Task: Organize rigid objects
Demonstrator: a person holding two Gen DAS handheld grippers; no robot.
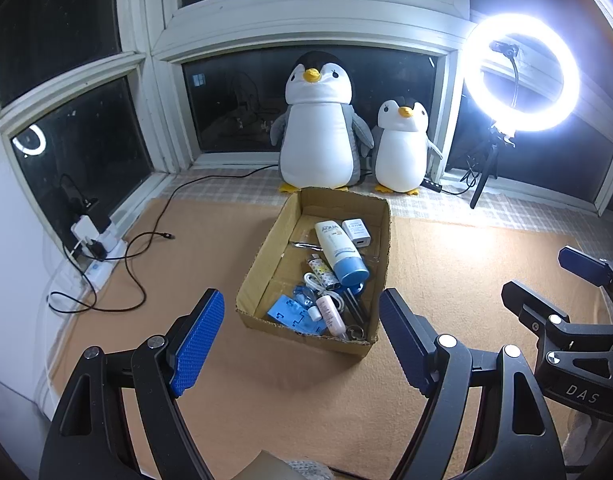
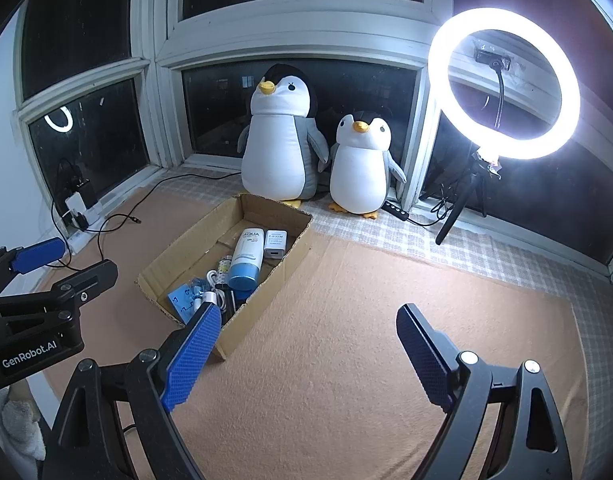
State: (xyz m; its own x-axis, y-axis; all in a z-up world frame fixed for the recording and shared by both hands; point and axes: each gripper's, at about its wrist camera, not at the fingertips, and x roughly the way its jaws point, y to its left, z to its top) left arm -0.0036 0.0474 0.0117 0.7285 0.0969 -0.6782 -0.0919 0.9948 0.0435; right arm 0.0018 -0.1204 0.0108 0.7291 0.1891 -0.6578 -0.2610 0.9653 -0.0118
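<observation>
Left to right. A white power strip point(image 1: 100, 246) with plugged-in chargers lies along the window wall, and a black cable point(image 1: 146, 240) trails from it over the orange mat point(image 1: 446, 248). The left gripper point(image 1: 302, 336) hovers above the mat with jaws apart and nothing between them, its blue pads framing the near end of the cardboard box point(image 1: 266, 240). The open box sits at mid-mat and holds the sorted items: a white-and-blue AQUA tube point(image 1: 340, 250) lying lengthwise, a small white charger block point(image 1: 356, 232) beside its top, a patterned small tube point(image 1: 322, 270), a coiled white cable point(image 1: 320, 286), a pale pink bottle point(image 1: 330, 312), a flat blue plastic piece point(image 1: 290, 312), and dark slim items at the near right corner, possibly pens. Behind the box stand a large plush penguin point(image 1: 318, 128) and a small plush penguin point(image 1: 402, 148). The right gripper point(image 2: 308, 352), likewise open and empty, hangs over bare mat to the right of the box. A lit ring light point(image 1: 520, 72) stands on its tripod at far right.
</observation>
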